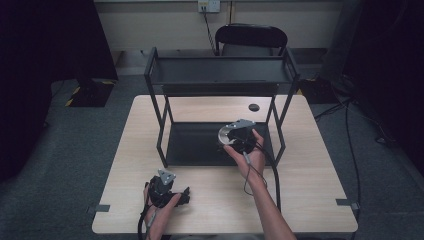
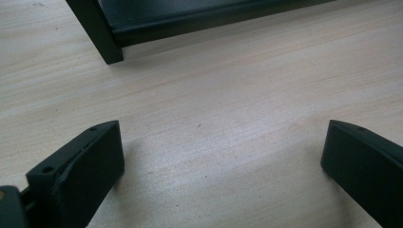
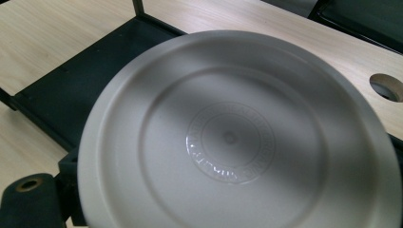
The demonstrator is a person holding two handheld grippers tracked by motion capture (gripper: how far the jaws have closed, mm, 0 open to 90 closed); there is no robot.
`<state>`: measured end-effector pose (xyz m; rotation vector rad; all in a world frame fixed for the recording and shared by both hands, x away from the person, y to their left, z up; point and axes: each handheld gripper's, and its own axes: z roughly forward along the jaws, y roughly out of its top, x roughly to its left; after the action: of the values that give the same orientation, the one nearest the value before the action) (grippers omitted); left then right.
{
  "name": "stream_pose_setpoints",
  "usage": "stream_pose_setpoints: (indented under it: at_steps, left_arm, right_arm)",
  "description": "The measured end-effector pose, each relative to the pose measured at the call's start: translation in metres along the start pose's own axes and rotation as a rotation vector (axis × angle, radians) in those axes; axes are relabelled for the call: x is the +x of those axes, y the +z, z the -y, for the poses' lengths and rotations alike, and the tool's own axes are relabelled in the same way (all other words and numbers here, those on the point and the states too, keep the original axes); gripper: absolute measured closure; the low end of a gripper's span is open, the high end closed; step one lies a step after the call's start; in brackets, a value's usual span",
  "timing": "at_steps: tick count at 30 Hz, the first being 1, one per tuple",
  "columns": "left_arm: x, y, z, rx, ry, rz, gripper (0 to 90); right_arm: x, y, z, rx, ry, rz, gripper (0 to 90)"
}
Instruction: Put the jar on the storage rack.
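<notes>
Up close, pale grey round plate [image 3: 237, 137], embossed ring at centre.

embossed ring text on plate [image 3: 237, 142], illegible.

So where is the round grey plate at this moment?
In the high view, the round grey plate is held by the right gripper over the lower shelf of the black metal rack, right of centre.
</notes>
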<state>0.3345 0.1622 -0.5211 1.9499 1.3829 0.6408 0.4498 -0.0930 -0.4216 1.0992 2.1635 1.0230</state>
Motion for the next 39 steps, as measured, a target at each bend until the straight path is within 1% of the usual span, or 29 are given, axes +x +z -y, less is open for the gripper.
stream_pose_setpoints:
  at_steps: [8, 16, 19, 26, 39]
  left_arm:
    - [0.0, 0.0, 0.0, 0.001, 0.002, 0.0, 0.0]
    - [0.0, 0.0, 0.0, 0.0, 0.0, 0.0, 0.0]
    - [0.0, 0.0, 0.0, 0.001, 0.002, 0.001, 0.0]
    - [0.0, 0.0, 0.0, 0.001, 0.003, 0.001, 0.0]
    - [0.0, 0.0, 0.0, 0.0, 0.004, 0.002, 0.0]
  right_arm:
    - [-0.003, 0.015, 0.005, 0.014, 0.022, 0.011, 10.1]
    - [-0.004, 0.025, 0.011, 0.029, 0.036, 0.019, 10.1]
    - [-0.007, 0.029, 0.012, 0.034, 0.053, 0.017, 10.1]
    - [-0.01, 0.036, 0.016, 0.053, 0.063, 0.024, 10.1]
    - [-0.009, 0.043, 0.022, 0.063, 0.071, 0.028, 10.1]
